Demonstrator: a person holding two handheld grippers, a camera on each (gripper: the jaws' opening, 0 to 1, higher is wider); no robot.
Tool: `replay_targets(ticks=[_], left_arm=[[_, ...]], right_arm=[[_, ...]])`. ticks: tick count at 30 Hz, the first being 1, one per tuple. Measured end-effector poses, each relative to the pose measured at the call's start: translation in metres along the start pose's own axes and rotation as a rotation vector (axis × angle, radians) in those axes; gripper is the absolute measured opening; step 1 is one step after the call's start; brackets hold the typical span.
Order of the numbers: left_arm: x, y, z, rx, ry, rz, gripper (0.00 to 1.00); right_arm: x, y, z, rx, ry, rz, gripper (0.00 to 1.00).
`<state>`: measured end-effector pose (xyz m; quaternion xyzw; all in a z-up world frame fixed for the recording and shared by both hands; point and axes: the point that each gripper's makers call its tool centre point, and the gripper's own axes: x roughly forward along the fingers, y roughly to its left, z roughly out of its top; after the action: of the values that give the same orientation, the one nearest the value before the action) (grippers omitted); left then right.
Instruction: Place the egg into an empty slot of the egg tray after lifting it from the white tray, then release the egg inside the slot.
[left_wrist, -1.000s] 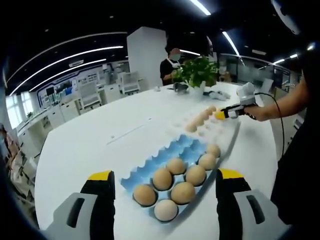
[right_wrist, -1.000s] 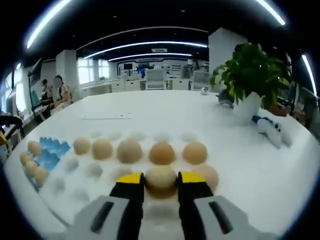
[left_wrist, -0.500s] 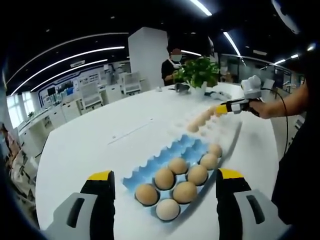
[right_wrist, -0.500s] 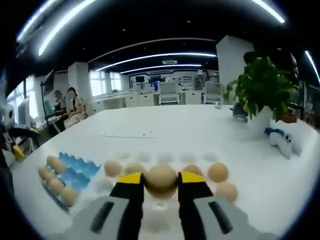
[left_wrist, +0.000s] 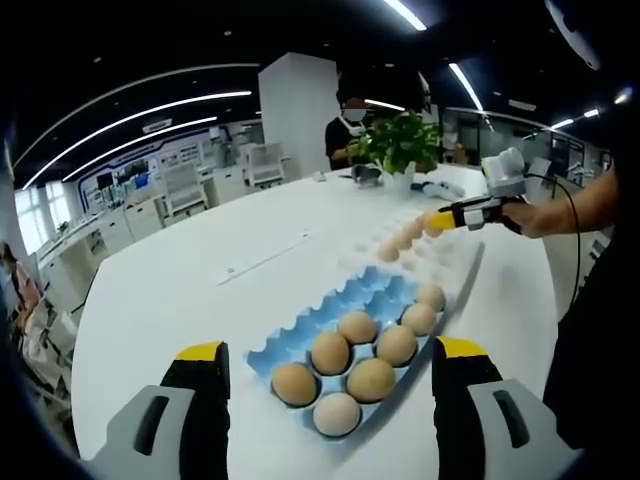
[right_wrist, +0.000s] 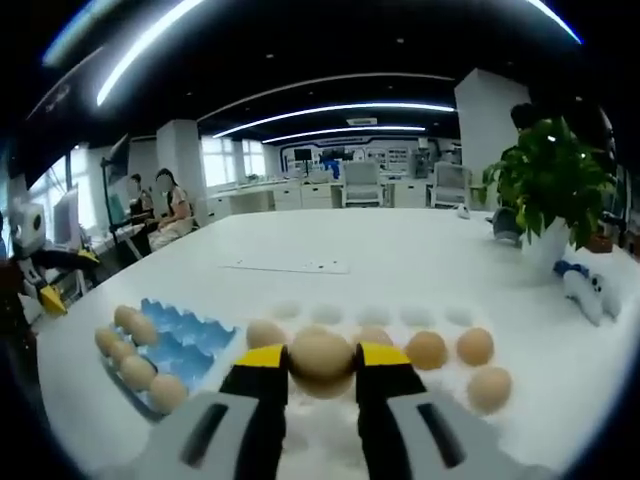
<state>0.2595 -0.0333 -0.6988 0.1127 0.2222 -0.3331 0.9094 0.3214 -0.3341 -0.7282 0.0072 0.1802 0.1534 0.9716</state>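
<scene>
Across the big white table (left_wrist: 180, 290), two trays lie end to end: the blue egg tray (left_wrist: 330, 325) toward one edge and the white tray (right_wrist: 400, 330) next to it, nearer the plant (right_wrist: 550, 180). Seen from the right gripper view, the blue tray (right_wrist: 175, 335) lies down and to the left of the jaws, so the carry has to run that way. Its free slots look to be the blue cups at the end next to the white tray, with eggs filling the other end. Clear of the white tray and the eggs in it, the right gripper (right_wrist: 322, 372) hangs above it, jaws closed to egg width and pinching the egg (right_wrist: 321, 354) by its sides. By my reading the lift is done and the crossing remains. Low over the table edge by the blue tray's full end, the left gripper (left_wrist: 328, 362) has its jaws spread wide, holding nothing.
</scene>
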Motion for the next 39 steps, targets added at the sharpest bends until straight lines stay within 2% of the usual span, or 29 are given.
replay_targets(ticks=[9,16,27,32,39], left_arm=[[-0.002,0.001,-0.001,-0.003,0.001,0.006,0.83],[-0.004,0.002,-0.001,-0.005,0.001,0.008,0.83],[-0.003,0.001,-0.001,-0.005,0.001,0.008,0.83],[-0.005,0.002,-0.001,-0.009,0.001,0.012,0.83],[-0.005,0.002,-0.002,-0.008,0.004,0.012,0.83]], right_arm=[[0.011,0.033,0.002,-0.015,-0.003,0.088,0.26],[0.024,0.076,-0.003,-0.048,0.016,0.210,0.26],[0.042,0.140,-0.005,-0.089,0.028,0.364,0.26],[0.048,0.159,-0.014,-0.107,0.063,0.423,0.26],[0.053,0.172,-0.022,-0.142,0.084,0.461,0.26]])
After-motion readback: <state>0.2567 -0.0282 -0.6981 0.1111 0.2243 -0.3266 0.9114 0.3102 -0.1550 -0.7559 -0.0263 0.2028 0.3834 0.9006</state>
